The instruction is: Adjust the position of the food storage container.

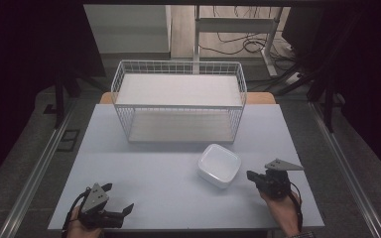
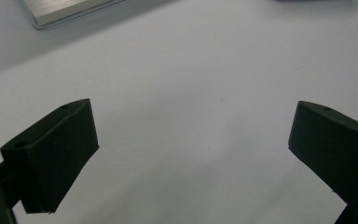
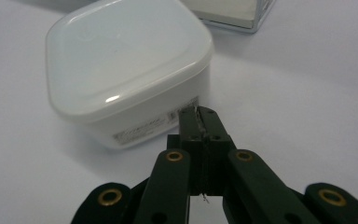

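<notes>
Right tool [image 3: 199,116] sat pinched closed, empty, tips just beside the white lidded box [image 3: 126,70]; left tool [image 2: 191,149] gaped wide. I'd push low on the wall, gently.

One counter [image 1: 144,183] is carrying the things. One white wire rack [image 1: 178,101] is standing on it, and that rack is showing two shelves, an upper and a lower. One white lidded container [image 1: 219,165] is sitting in front of the rack; it is bearing one lid and one printed label on its side wall, seen in the right gripper view. Two grippers are showing: the left gripper [image 1: 115,199] and the right gripper [image 1: 250,175], each with two black jaws. Two hands are holding them, one apiece. One grey three-cornered plate is riding on top of each gripper, making two.
</notes>
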The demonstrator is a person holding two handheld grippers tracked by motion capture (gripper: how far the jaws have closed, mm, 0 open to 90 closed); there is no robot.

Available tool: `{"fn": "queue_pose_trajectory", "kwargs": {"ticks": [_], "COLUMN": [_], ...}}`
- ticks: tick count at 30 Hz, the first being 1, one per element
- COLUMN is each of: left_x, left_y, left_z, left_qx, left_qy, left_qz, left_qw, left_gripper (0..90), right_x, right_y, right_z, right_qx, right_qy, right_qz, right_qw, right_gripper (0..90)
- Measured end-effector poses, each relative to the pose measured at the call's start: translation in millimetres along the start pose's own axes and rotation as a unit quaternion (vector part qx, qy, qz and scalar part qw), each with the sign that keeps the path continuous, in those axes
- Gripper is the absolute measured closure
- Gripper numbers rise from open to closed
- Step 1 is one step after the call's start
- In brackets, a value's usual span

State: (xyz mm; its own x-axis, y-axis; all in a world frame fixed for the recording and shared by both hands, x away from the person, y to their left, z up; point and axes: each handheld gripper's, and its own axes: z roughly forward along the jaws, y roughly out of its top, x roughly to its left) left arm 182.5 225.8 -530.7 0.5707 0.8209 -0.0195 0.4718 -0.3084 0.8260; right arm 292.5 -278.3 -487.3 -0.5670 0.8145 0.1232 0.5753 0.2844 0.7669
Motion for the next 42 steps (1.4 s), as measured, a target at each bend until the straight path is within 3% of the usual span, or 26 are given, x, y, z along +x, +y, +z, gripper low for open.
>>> {"fn": "queue_pose_trajectory", "kwargs": {"ticks": [7, 13, 21, 24, 26, 28, 31, 34, 35, 37, 38, 39, 42], "left_x": [0.6, 0.7, 2.8, 3.5, 5.2, 6.3, 6.2, 6.7, 7.5, 10.2, 10.2, 10.9, 12.2], "left_y": [-0.2, 0.1, 1.7, 4.6, 8.8, 19.7, 30.3, 38.8, 43.7, 60.5, 60.5, 66.1, 82.2], "left_z": [-0.2, -0.3, 1.4, 4.7, 8.8, 20.7, 34.5, 44.3, 49.3, 66.5, 66.5, 72.9, 94.7], "left_qx": [0.0, 0.001, -0.003, -0.001, -0.005, -0.001, 0.006, 0.01, 0.009, 0.01, 0.01, 0.009, 0.007], "left_qy": [0.0, 0.001, -0.006, -0.008, -0.021, -0.024, -0.021, -0.015, -0.019, -0.026, -0.026, -0.027, -0.029], "left_qz": [-0.003, -0.004, -0.028, -0.035, -0.037, -0.032, -0.021, -0.011, -0.009, -0.01, -0.01, -0.011, -0.01], "left_qw": [1.0, 1.0, 0.9996, 0.9994, 0.9991, 0.9992, 0.9995, 0.9998, 0.9997, 0.9996, 0.9996, 0.9995, 0.9995], "left_gripper": [1.0, 1.4, 2.1, 2.2, 2.3, 4.5, 9.6, 22.7, 22.7, 40.8, 45.0, 45.0, 57.0], "right_x": [-2.5, -1.1, -3.5, -2.2, 0.3, 7.0, 14.1, 19.6, 19.6, 24.6, 24.6, 26.6, 33.8], "right_y": [9.1, 16.8, 27.2, 31.0, 33.5, 36.6, 39.5, 41.6, 41.6, 43.0, 43.0, 43.5, 44.8], "right_z": [21.6, 35.7, 54.5, 61.2, 65.6, 72.0, 76.8, 81.0, 81.0, 85.4, 85.4, 86.9, 91.5], "right_qx": [0.024, 0.03, 0.036, 0.036, 0.038, 0.04, 0.038, 0.04, 0.04, 0.043, 0.043, 0.044, 0.045], "right_qy": [-0.003, -0.005, 0.0, 0.002, 0.006, 0.013, 0.016, 0.024, 0.024, 0.032, 0.032, 0.034, 0.046], "right_qz": [-0.006, -0.013, -0.005, -0.004, -0.004, -0.008, -0.016, -0.017, -0.017, -0.016, -0.016, -0.016, -0.017], "right_qw": [0.9997, 0.9995, 0.9993, 0.9993, 0.9993, 0.9991, 0.999, 0.9988, 0.9988, 0.9985, 0.9985, 0.9983, 0.9978], "right_gripper": [89.6, 89.5, 89.5, 89.5, 89.6, 89.5, 89.5, 89.5, 89.5, 89.5, 89.5, 89.5, 89.5]}}
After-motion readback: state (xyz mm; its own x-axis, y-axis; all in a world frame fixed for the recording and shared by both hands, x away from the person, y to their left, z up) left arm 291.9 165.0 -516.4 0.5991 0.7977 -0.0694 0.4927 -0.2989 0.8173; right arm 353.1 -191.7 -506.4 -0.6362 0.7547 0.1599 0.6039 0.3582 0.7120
